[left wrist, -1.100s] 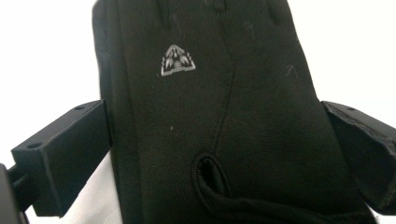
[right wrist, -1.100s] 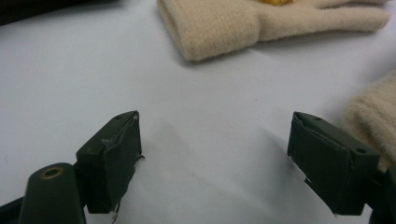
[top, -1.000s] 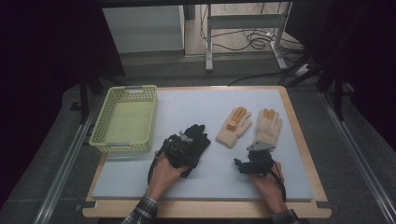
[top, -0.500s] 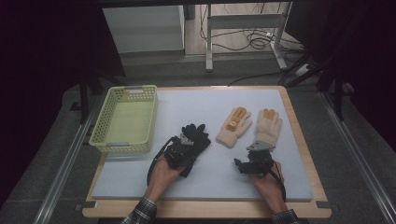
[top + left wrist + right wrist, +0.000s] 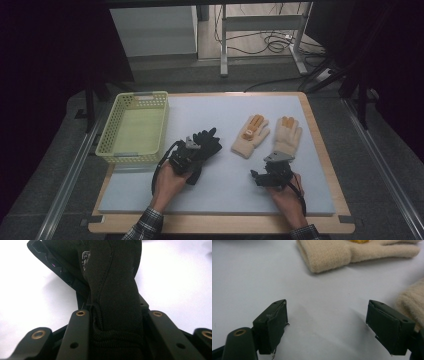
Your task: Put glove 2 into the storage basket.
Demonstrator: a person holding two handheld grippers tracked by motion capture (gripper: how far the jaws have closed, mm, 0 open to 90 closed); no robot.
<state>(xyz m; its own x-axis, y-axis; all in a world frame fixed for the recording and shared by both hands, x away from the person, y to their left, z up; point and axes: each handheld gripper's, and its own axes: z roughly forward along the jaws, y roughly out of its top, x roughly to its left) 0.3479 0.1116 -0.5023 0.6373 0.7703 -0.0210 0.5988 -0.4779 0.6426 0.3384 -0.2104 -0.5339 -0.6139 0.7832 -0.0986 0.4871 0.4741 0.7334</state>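
Currently the left gripper [image 5: 192,150] is clamping the black glove [image 5: 112,290], its jaws having just been closing on it, just right of the yellow basket [image 5: 134,152]. Right gripper [image 5: 329,325] is resting wide apart on the white mat [image 5: 220,190], beside two beige gloves [image 5: 251,134].

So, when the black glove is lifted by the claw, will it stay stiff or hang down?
Probably it hangs down: the black glove is soft stitched fabric, bunched and folded between the jaws of the left claw. It looks light for its size, so lifting should be easy. The cloth seems unlikely to slip, since the shut jaws squeeze it tightly.
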